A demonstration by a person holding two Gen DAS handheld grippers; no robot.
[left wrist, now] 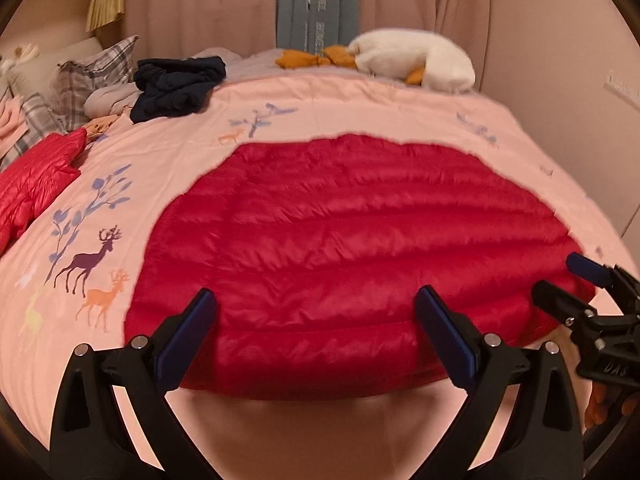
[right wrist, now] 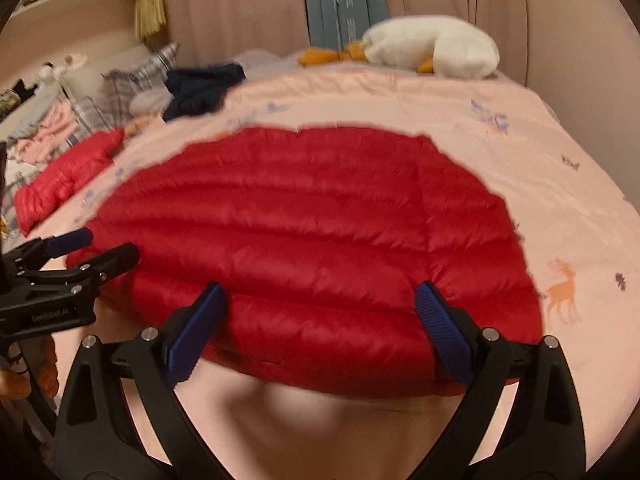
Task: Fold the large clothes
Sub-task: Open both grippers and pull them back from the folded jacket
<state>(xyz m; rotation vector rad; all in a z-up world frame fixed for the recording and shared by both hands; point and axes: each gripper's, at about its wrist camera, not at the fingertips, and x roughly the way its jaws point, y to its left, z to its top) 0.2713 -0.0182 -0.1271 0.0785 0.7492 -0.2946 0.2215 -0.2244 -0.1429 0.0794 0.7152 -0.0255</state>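
white goose plush (left wrist: 416,60), plaid pillow (left wrist: 96,68), curtains (left wrist: 200,4)

The red quilted puffer garment (left wrist: 352,248) is slick, faintly glossy cloth, stitched into puffy horizontal ribs. Under it, the pale pink printed bedcover (left wrist: 168,152) looks smooth and matt. The white plush goose toy (left wrist: 412,60) is fuzzy. Both grippers are matt black plastic with shiny metal pins; the right gripper's (right wrist: 320,300) blue pads (right wrist: 440,324) are finely ribbed.

red quilted puffer jacket (left wrist: 352,248) (right wrist: 304,236) spread flat on pink bedspread, horizontal stitch channels, near hem just ahead of gripper fingertips, far edge away toward curtains.
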